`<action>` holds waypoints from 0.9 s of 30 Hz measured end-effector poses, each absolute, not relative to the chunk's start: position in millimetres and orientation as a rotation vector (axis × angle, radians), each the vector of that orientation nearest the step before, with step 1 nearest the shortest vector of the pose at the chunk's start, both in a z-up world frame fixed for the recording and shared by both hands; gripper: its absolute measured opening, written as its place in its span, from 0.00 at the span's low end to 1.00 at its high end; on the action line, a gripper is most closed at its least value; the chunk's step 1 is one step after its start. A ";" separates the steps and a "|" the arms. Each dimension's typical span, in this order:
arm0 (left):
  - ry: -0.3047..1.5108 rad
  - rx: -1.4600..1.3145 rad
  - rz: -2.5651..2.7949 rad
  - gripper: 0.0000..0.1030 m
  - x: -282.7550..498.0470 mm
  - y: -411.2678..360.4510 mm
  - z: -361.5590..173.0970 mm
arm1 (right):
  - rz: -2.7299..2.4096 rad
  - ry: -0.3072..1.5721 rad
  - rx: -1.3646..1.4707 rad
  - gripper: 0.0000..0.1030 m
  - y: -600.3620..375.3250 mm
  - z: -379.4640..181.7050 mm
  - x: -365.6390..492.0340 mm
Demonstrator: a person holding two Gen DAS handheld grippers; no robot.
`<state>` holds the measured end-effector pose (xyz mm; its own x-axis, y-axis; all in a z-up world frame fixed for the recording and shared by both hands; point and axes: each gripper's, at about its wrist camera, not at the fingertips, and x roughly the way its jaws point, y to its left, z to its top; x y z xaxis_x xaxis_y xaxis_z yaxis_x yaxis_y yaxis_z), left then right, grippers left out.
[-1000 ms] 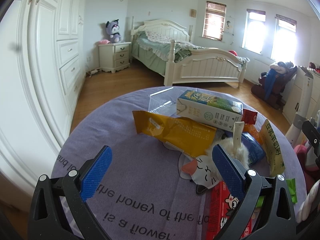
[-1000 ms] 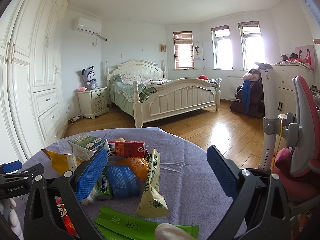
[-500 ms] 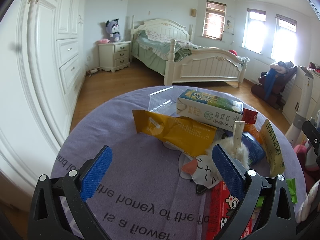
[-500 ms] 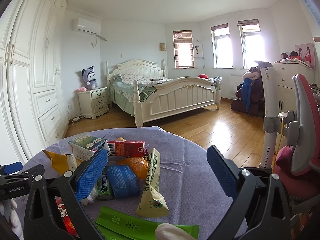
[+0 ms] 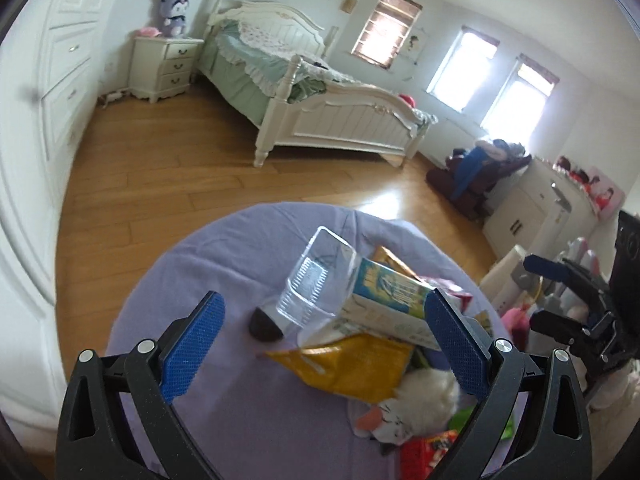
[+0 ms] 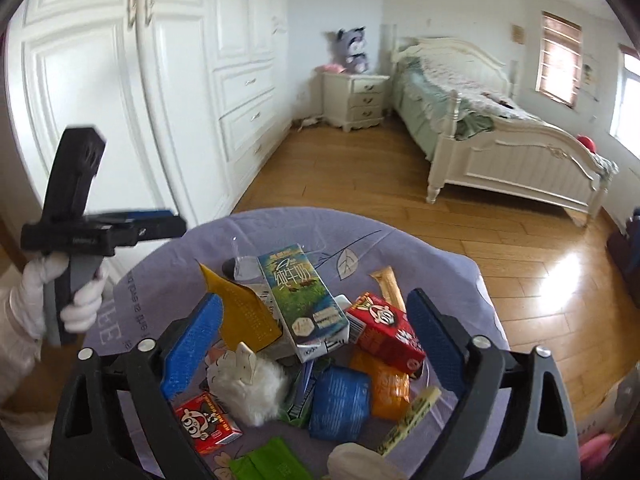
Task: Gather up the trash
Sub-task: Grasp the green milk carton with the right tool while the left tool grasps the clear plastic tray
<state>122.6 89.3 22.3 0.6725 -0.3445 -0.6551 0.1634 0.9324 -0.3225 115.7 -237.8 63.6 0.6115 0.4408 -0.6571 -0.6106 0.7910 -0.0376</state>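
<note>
A pile of trash lies on a round table with a purple cloth. It holds a green milk carton, a yellow wrapper, a clear plastic bottle, red cartons, blue and orange packets and a white fluffy toy. My left gripper is open above the bottle and carton. My right gripper is open above the carton. The left gripper also shows in the right wrist view, held by a gloved hand.
White wardrobes stand at the left. A bed and a nightstand are behind the table on the wooden floor. A white cabinet and a chair with clothes stand at the right.
Both grippers have risen and tilted down over the pile. The right gripper has swung left toward the wardrobe side. Both stay open and empty.
</note>
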 end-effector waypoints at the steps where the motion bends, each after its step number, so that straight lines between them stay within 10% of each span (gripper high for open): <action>1: 0.833 -0.257 -0.308 0.90 137.1 92.6 15.7 | 0.627 0.718 -0.322 0.75 -223.8 56.8 125.9; 8: 1.050 -0.207 -0.368 0.70 221.7 90.9 -26.3 | 0.695 0.916 -0.463 0.68 -169.0 7.3 163.4; 10: 1.059 -0.169 -0.405 0.62 231.0 79.3 -30.3 | 0.670 0.968 -0.487 0.53 -169.4 -3.5 165.6; 15: 1.133 -0.135 -0.359 0.07 257.8 66.9 -56.2 | 0.684 0.976 -0.431 0.49 -180.3 -5.3 161.3; 27: 0.799 -0.324 -0.479 0.03 168.5 22.6 45.2 | 0.544 0.711 0.120 0.48 -304.3 61.3 71.3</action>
